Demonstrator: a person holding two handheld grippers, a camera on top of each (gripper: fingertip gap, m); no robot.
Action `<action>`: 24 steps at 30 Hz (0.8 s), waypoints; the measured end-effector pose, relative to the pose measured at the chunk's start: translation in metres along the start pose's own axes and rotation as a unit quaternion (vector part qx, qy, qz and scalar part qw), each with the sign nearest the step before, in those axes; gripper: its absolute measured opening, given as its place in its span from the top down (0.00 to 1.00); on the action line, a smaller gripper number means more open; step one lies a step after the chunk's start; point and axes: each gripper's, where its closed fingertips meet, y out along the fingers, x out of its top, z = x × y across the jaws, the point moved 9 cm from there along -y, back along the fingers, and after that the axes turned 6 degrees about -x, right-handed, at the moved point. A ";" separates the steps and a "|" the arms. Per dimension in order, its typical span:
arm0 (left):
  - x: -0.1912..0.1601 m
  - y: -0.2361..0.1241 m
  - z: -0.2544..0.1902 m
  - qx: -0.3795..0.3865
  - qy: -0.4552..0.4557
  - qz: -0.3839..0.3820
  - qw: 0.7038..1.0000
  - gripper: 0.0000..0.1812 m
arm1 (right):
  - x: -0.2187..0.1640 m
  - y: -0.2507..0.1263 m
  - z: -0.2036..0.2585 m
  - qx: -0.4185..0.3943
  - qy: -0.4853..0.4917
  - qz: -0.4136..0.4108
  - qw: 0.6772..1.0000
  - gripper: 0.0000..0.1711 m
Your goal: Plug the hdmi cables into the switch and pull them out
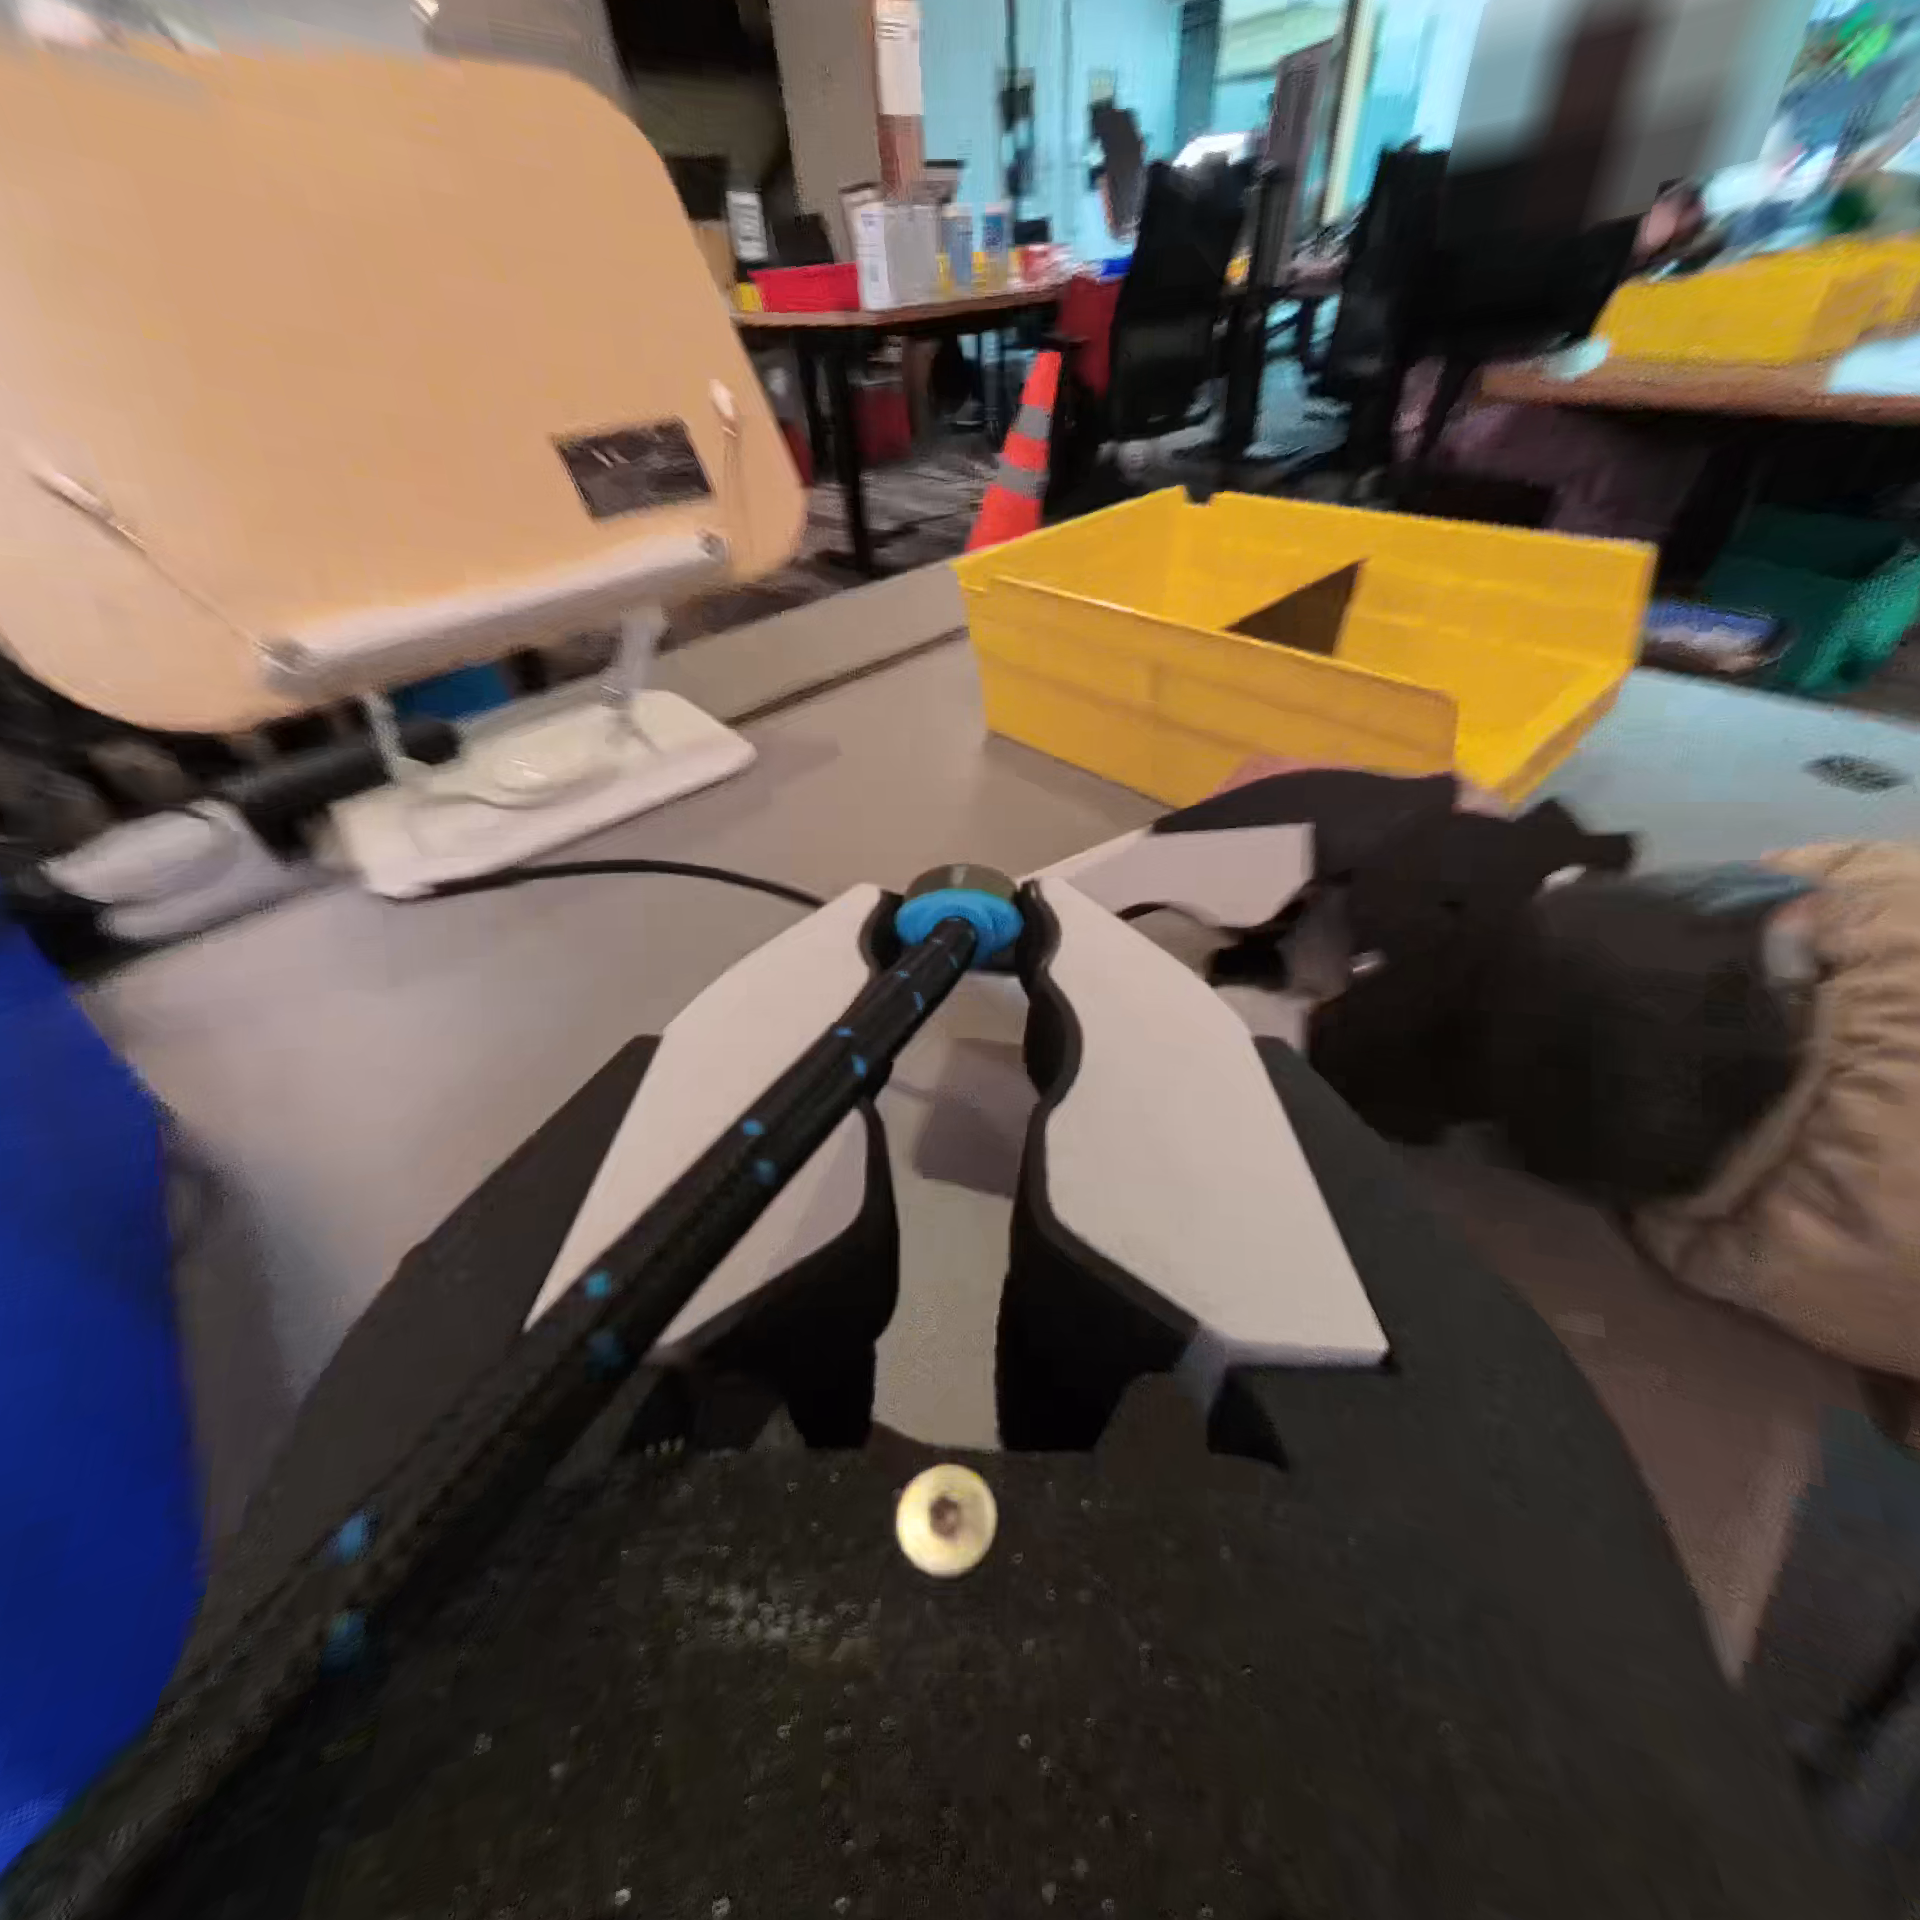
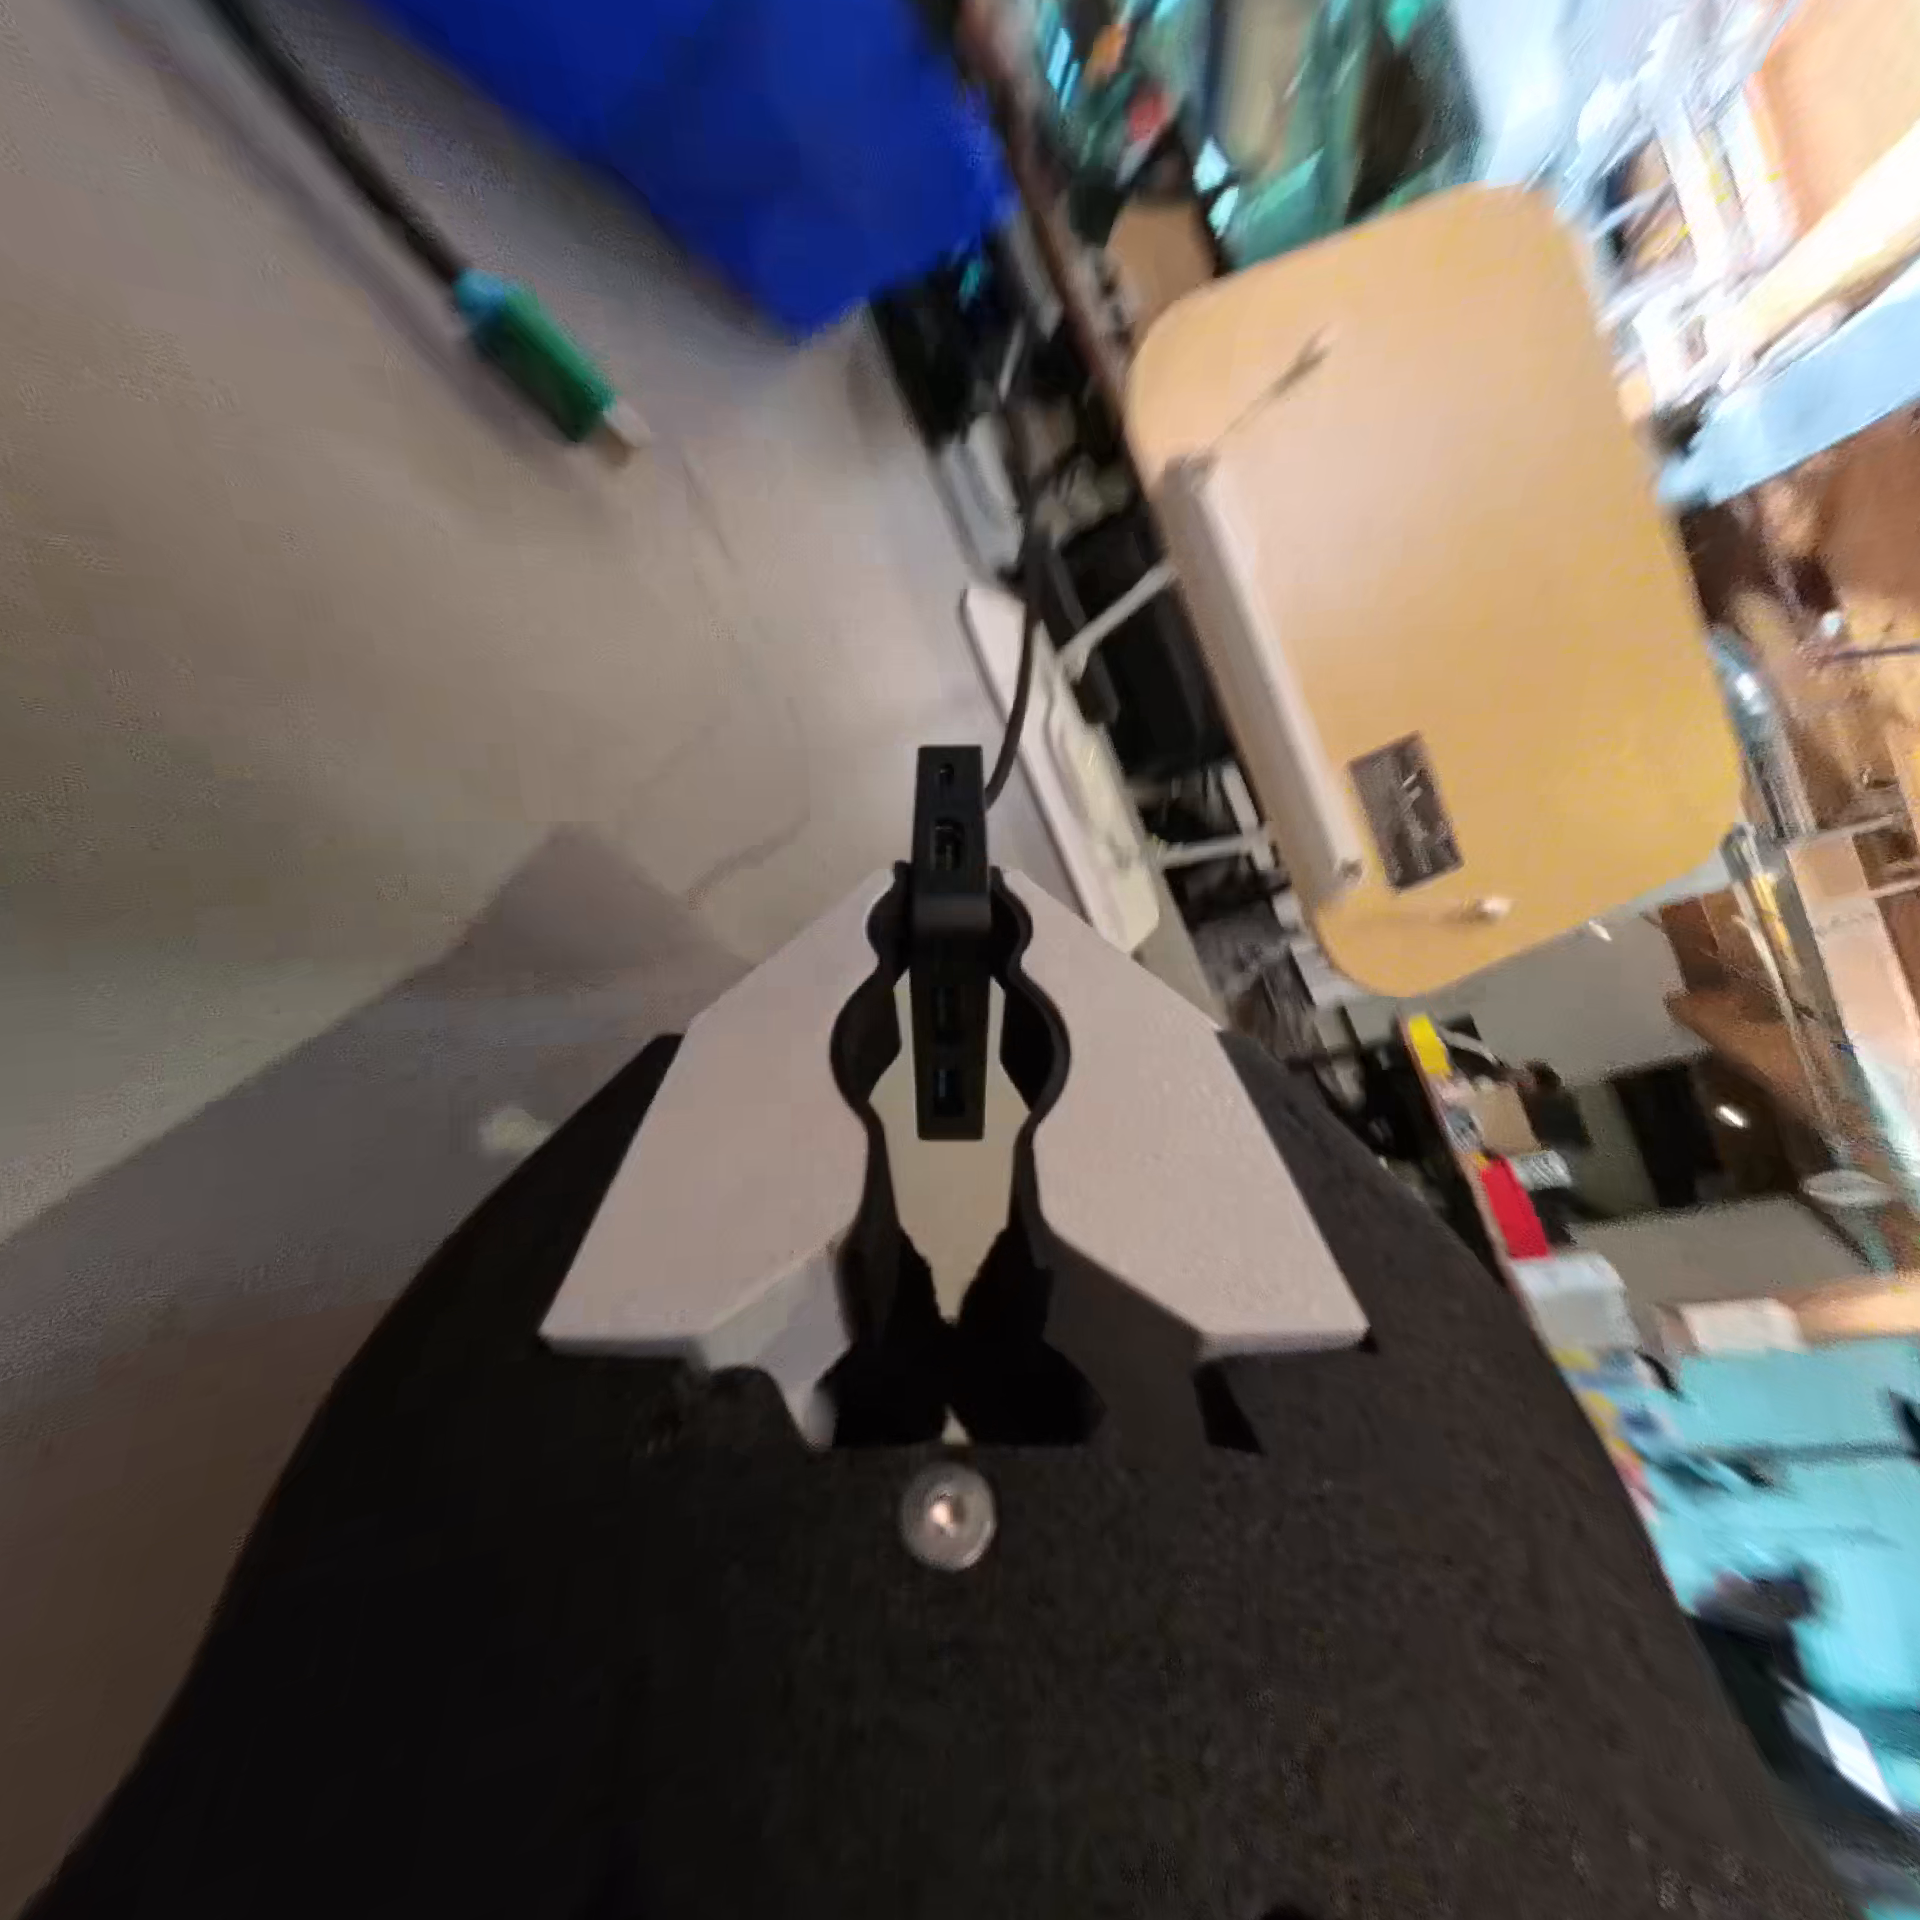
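In the left wrist view my left gripper (image 1: 956, 906) is shut on the plug (image 1: 954, 920) of a black braided HDMI cable (image 1: 748, 1153) with blue flecks. The plug has a blue collar, and the cable trails back over the left finger. In the right wrist view my right gripper (image 2: 948, 883) is shut on the black switch (image 2: 948, 810), held edge-on above the table with its ports showing. A thin black cord (image 2: 1023, 686) leaves its far end. A second cable with a green plug (image 2: 540, 364) lies on the table. The right gripper's finger (image 1: 1195, 868) reaches in just right of the held plug.
A yellow bin (image 1: 1299, 644) stands on the grey table (image 1: 436, 997) beyond the grippers. A tan board (image 1: 343, 343) on a white stand (image 1: 561, 779) is at the back left, also in the right wrist view (image 2: 1434, 582). A blue container (image 2: 727, 135) sits at the table's side.
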 end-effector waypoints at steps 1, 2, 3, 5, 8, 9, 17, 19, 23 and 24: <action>0.003 -0.002 0.003 0.008 0.009 0.010 1.000 0.88 | 0.008 -0.008 -0.011 -0.009 0.038 -0.039 0.998 0.93; -0.001 -0.001 0.007 0.006 -0.007 0.018 1.000 0.88 | 0.017 -0.013 -0.021 -0.021 0.065 -0.041 0.997 0.93; -0.009 0.000 0.011 -0.003 -0.034 0.018 0.999 0.88 | 0.018 -0.013 -0.024 -0.020 0.073 -0.035 0.997 0.93; -0.021 0.006 0.013 -0.035 -0.067 0.022 0.997 0.88 | 0.006 -0.010 -0.018 -0.009 0.069 -0.020 0.997 0.93; -0.028 0.013 0.009 -0.068 -0.082 0.044 0.993 0.88 | 0.005 -0.013 -0.030 -0.007 0.099 -0.021 0.995 0.93; -0.029 0.014 0.007 -0.086 -0.091 0.042 0.991 0.88 | 0.006 -0.014 -0.036 -0.003 0.115 -0.022 0.993 0.93; -0.037 0.023 -0.030 -0.231 -0.102 0.074 0.965 0.88 | -0.007 -0.066 -0.175 0.010 0.187 -0.037 0.982 0.93; -0.039 0.023 -0.034 -0.240 -0.097 0.083 0.962 0.88 | -0.031 -0.081 -0.214 0.049 0.214 0.030 0.975 0.93; -0.041 0.024 -0.035 -0.252 -0.097 0.097 0.958 0.88 | -0.097 -0.085 -0.262 0.071 0.267 0.150 0.949 0.93; -0.042 0.025 -0.035 -0.258 -0.098 0.102 0.956 0.88 | -0.114 -0.078 -0.265 0.083 0.258 0.178 0.946 0.93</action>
